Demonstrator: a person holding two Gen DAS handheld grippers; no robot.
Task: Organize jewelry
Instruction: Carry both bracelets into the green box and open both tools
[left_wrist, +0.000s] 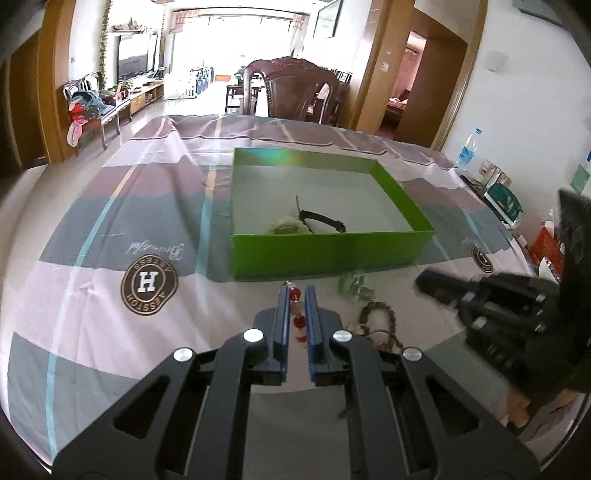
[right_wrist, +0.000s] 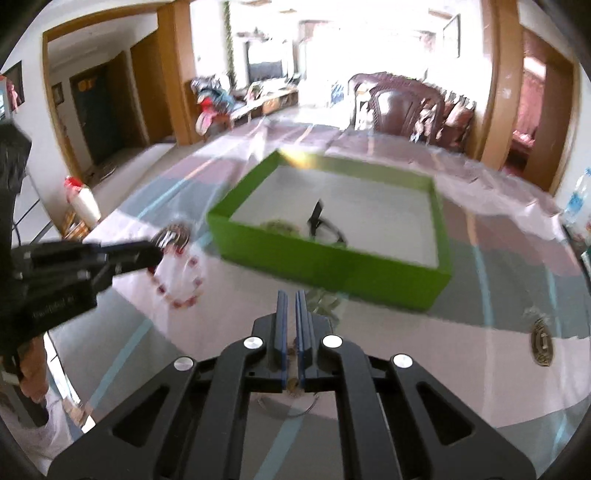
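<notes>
My left gripper (left_wrist: 297, 291) is shut on a bracelet of red and pale beads (left_wrist: 295, 295), lifted off the cloth. In the right wrist view the bracelet (right_wrist: 181, 275) hangs as a loop from the left gripper (right_wrist: 157, 251), left of the green box (right_wrist: 332, 264). The box (left_wrist: 332, 251) holds a black band (left_wrist: 325, 219) and a pale greenish piece (left_wrist: 286, 225). My right gripper (right_wrist: 291, 306) has its jaws nearly together above the cloth. Small brown beads (right_wrist: 293, 384) show through the slit; I cannot tell if they are pinched. A brown bead bracelet (left_wrist: 376, 319) and a pale green piece (left_wrist: 354, 288) lie before the box.
A striped cloth with round logo badges (left_wrist: 149, 282) covers the table. A dark wooden chair (left_wrist: 291, 88) stands at the far edge. A water bottle (left_wrist: 467, 147) and several cartons (left_wrist: 506, 199) crowd the right edge. A hand (right_wrist: 33, 373) holds the left gripper's handle.
</notes>
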